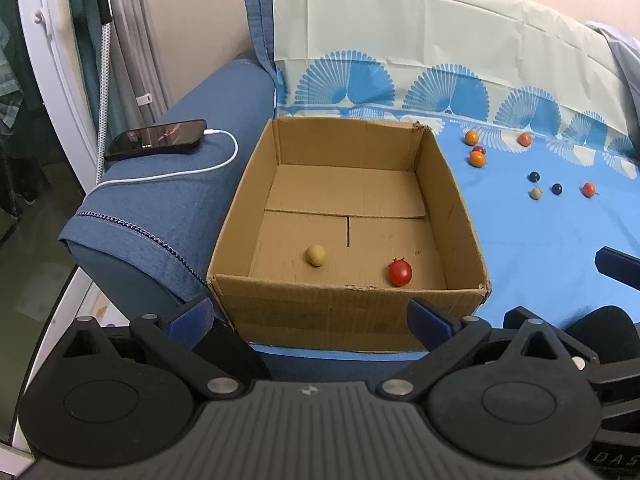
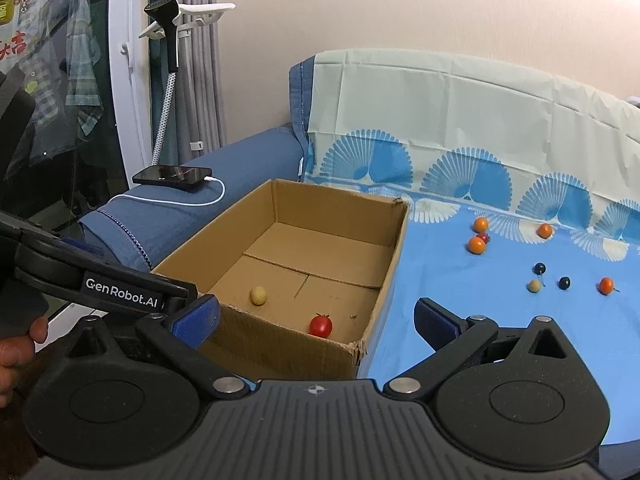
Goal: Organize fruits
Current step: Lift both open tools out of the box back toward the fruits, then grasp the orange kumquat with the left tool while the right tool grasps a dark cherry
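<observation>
An open cardboard box [image 1: 448, 184] [image 2: 394, 248] sits on a blue cloth [image 1: 540, 240] [image 2: 480, 320]. Inside lie a red tomato [image 1: 400, 273] [image 2: 321, 325] and a tan round fruit [image 1: 316, 255] [image 2: 258, 295]. To the right on the cloth lie several small fruits: orange ones [image 1: 477, 158] [image 2: 477, 245], dark ones [image 1: 556, 189] [image 2: 564, 283] and a tan one [image 1: 535, 193] [image 2: 534, 286]. My left gripper [image 1: 310, 312] is open and empty before the box's near wall. My right gripper [image 2: 316, 322] is open and empty at the box's near right corner.
A phone [image 1: 158, 139] [image 2: 173, 175] on a white charging cable lies on the blue sofa armrest [image 1: 160, 208] left of the box. A pale patterned sheet [image 1: 420, 52] covers the backrest. A garment steamer stand [image 2: 172, 40] is at the left.
</observation>
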### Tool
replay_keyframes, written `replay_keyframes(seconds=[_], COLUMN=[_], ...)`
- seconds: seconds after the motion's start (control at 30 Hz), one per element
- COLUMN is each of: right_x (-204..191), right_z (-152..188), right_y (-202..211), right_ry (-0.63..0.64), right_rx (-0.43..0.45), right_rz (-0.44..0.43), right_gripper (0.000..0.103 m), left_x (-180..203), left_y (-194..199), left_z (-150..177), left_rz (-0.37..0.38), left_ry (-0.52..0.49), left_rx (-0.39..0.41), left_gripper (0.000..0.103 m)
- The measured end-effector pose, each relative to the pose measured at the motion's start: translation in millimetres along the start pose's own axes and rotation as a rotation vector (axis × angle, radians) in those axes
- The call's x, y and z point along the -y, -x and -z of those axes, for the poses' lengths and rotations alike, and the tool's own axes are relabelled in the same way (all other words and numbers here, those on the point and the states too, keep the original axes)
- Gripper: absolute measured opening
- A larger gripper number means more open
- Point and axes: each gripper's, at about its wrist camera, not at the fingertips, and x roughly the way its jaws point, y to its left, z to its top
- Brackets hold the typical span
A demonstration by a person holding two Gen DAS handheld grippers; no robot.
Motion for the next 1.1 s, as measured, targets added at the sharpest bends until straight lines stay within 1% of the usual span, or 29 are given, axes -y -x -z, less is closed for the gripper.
replay_keyframes(seconds=[0.3,0.53,0.63,0.7,0.87,1.0,1.1], right_x=[8,26,42,55,100,140,171], right_z=[4,10,11,12,17,24,29], right_y=[-11,-21,-25,-27,-33,-40,-45], right_ry=[-0.038,-0.103,-0.144,-0.176,-0.297,-0.361,-0.421], right_rx=[-0.027,-0.042,-0.038,-0.034,-0.041,-0.046,-0.035], right_rz=[0.000,0.024,0.071,0.109,0.210,0.305,0.400], right_gripper=[0.102,0.102,0.102,0.102,0.102,0.102,0.102], left_x=[7,22,30,37,63,92,118], left_y=[-13,-31,-40,-48,-65,-81,-95], left_z=[-2,-7,-12,-17,-37,-58,-77], left_rz=[0.002,0.008,0.026,0.054,0.108,0.129,0.156], left_ry=[-0.025,-0.070,-0.085,-0.086,-0.100,-0.120,-0.142], left_rx=[-0.039,-0.084,-0.108,-0.129,-0.164,-0.161,-0.162], left_gripper=[0.103,0.103,0.103,0.103,0.103,0.103,0.103])
